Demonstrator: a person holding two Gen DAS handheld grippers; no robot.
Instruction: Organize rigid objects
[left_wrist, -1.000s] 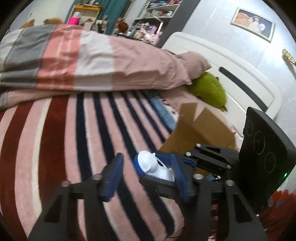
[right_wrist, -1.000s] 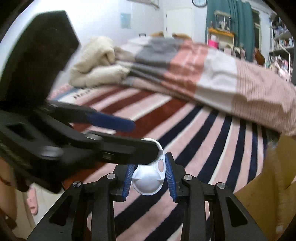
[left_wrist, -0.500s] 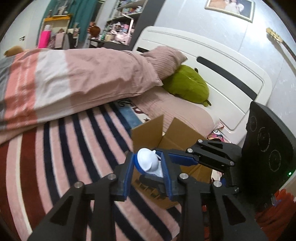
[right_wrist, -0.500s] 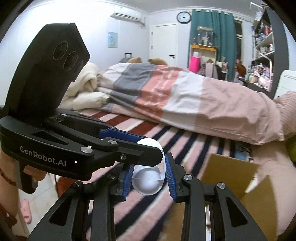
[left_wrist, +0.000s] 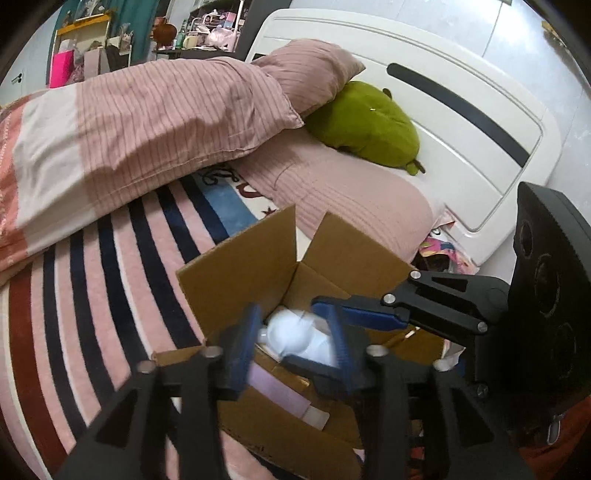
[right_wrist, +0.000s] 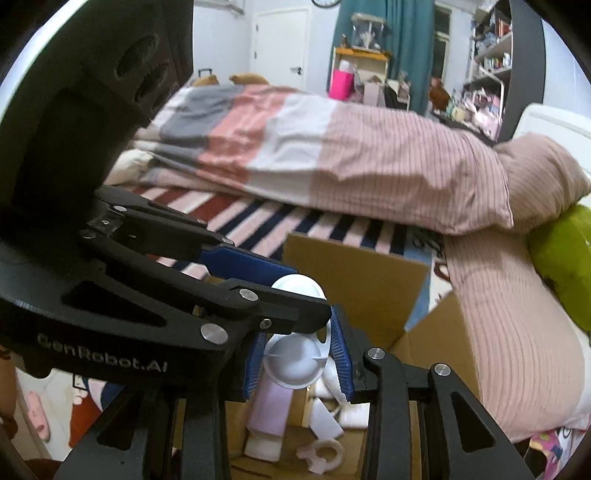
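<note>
A white and blue plastic object (left_wrist: 295, 338) hangs over the open cardboard box (left_wrist: 240, 266) on the bed. My right gripper (right_wrist: 299, 354) is shut on the white object (right_wrist: 293, 363). My left gripper (left_wrist: 291, 343) straddles the same object with its blue pads apart, and motion blur hides whether they touch it. The left gripper (right_wrist: 255, 284) crosses the right wrist view from the left. The right gripper (left_wrist: 354, 314) enters the left wrist view from the right. Inside the box (right_wrist: 354, 280) lie a lilac tube (right_wrist: 267, 413) and white plastic pieces (right_wrist: 325, 417).
The box stands on a striped blanket (left_wrist: 92, 295). A pink pillow (left_wrist: 351, 206) and a green plush (left_wrist: 365, 125) lie behind it by the white headboard (left_wrist: 461, 122). A folded duvet (right_wrist: 295, 147) lies across the bed.
Both grippers have carried the white object from over the blanket to above the open box. The left gripper's pads closed in on it and now stand wider apart.
</note>
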